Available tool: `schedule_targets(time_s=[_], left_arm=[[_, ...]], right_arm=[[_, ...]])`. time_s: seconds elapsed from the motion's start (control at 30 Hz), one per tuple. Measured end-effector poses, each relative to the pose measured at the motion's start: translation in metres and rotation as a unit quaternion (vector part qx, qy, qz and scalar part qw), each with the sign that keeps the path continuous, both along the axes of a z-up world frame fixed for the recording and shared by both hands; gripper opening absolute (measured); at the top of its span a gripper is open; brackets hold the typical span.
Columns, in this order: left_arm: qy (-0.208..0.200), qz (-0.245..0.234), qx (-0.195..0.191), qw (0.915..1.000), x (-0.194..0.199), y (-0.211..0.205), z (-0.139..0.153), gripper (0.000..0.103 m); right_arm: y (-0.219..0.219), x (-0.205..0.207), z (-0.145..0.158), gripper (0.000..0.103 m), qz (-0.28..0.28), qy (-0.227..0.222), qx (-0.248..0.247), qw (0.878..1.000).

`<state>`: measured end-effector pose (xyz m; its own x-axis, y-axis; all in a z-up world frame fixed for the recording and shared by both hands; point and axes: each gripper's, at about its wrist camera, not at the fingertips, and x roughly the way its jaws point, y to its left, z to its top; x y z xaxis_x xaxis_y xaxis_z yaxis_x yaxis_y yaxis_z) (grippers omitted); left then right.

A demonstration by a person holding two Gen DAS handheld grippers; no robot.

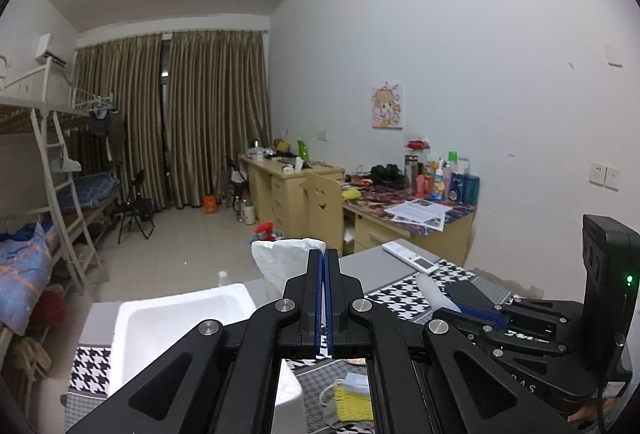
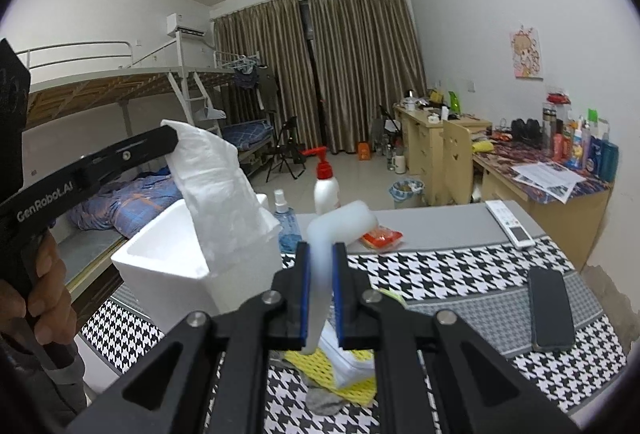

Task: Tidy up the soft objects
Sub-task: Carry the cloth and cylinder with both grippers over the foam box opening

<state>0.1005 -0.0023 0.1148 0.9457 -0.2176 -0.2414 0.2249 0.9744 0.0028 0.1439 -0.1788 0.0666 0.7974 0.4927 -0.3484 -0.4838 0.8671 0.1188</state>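
Observation:
My left gripper (image 1: 324,254) is shut on a white plastic bag (image 1: 276,266); in the right wrist view the bag (image 2: 220,189) hangs from its fingers (image 2: 160,143) above a white foam box (image 2: 172,266). The box also shows in the left wrist view (image 1: 176,318). My right gripper (image 2: 320,246) is shut on a white foam sheet strip (image 2: 340,222) that bends over to the right above the table; it shows in the left wrist view (image 1: 434,292) too. A yellow mesh cloth (image 2: 316,366) and a grey cloth (image 2: 324,402) lie below my right gripper.
The table has a houndstooth cover (image 2: 452,266). On it lie a black phone (image 2: 550,310), a white remote (image 2: 510,224), a red snack packet (image 2: 380,236), a blue spray bottle (image 2: 286,222) and a pump bottle (image 2: 326,183). Desks (image 2: 552,201) stand along the right wall, bunk beds (image 2: 120,85) at left.

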Motion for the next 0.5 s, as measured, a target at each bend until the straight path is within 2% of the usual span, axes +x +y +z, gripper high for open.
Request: schedule_targets(time_s=[0.5], left_arm=[[-0.016,0.061,0.003,0.9980,0.000,0.025,0.014,0.001]], right_arm=[[0.026,0.008,0.010,0.013,0.051,-0.012,0.005,0.999]])
